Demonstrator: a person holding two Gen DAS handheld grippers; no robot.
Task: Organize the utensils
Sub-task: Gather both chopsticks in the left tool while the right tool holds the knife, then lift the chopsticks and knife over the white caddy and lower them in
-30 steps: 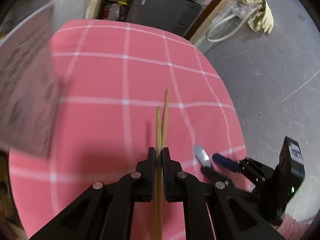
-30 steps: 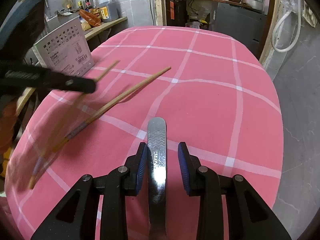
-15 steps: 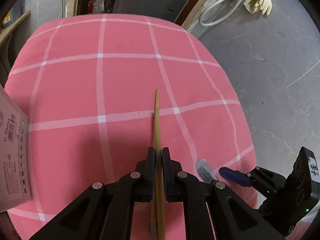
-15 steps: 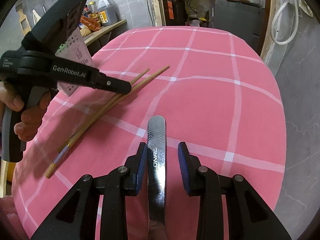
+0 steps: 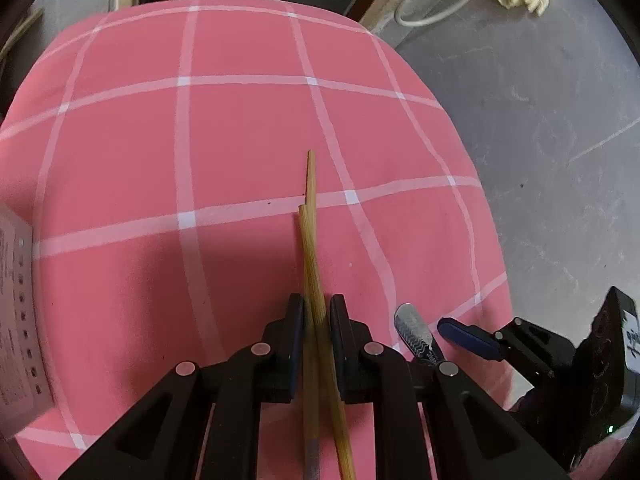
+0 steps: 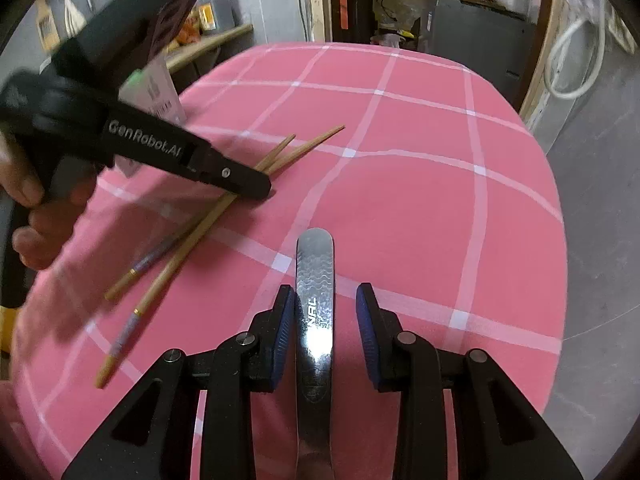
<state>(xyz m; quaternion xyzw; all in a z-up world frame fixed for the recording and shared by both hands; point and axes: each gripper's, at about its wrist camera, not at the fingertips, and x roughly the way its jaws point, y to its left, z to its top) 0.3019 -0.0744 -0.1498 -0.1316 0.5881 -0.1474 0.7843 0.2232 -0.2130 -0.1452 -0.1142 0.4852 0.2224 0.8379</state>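
Two wooden chopsticks (image 5: 310,240) run between the fingers of my left gripper (image 5: 316,320), whose jaws stand slightly apart around them. In the right wrist view the chopsticks (image 6: 192,236) lie crossed on the pink checked tablecloth (image 6: 400,184), with the left gripper (image 6: 256,190) low over their middle. My right gripper (image 6: 326,320) is open, with a steel utensil handle (image 6: 316,304) between its fingers, against the left pad and clear of the right one. That handle (image 5: 414,330) also shows in the left wrist view.
A white perforated utensil holder (image 5: 18,320) stands at the table's left edge, and shows behind the left gripper in the right wrist view (image 6: 158,88). Grey floor (image 5: 540,120) lies beyond the table's right edge. Shelves and clutter stand at the far end.
My left gripper has opened a little and the chopsticks have come down onto the cloth, splaying into a cross. My right gripper's fingers have spread wider around the steel handle.
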